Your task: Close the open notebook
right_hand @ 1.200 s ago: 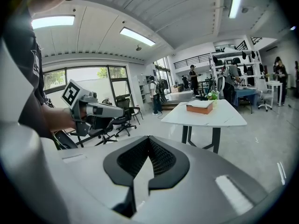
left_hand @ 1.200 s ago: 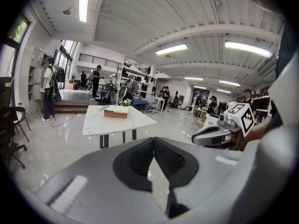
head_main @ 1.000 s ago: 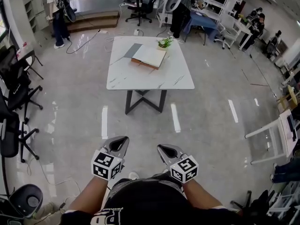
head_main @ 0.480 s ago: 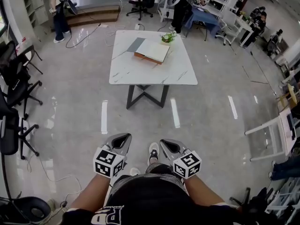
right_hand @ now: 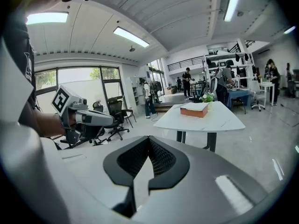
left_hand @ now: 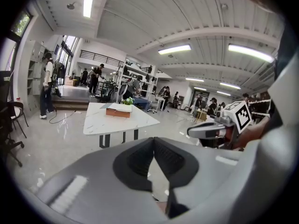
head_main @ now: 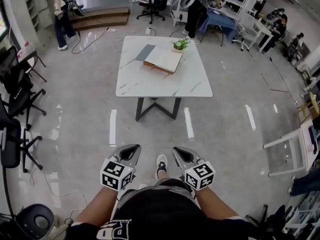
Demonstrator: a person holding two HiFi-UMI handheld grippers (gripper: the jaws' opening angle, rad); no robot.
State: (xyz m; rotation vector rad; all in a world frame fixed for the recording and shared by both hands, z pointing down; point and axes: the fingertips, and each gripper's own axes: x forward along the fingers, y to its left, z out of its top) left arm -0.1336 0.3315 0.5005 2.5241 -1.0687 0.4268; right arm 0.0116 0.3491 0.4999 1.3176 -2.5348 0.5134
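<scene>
The open notebook (head_main: 162, 60) lies on the far half of a white marble table (head_main: 165, 86), with pale pages up and a grey cover spread to its left. It is several steps ahead of me. Both grippers are close to my body, low in the head view. My left gripper (head_main: 131, 148) and right gripper (head_main: 179, 150) are both shut and hold nothing. In the left gripper view, the notebook (left_hand: 118, 111) is small and distant beyond the shut jaws. The right gripper view shows the notebook (right_hand: 194, 109) on the table (right_hand: 205, 121) the same way.
A small potted plant (head_main: 180, 44) stands behind the notebook. Black office chairs (head_main: 15, 101) line the left side, and a white desk (head_main: 295, 144) stands at the right. People work at benches at the back. Glossy floor (head_main: 150, 134) lies between me and the table.
I have stepped forward and a shoe now shows between the grippers. The table has shifted a little in view. Both grippers stay shut in the same pose.
</scene>
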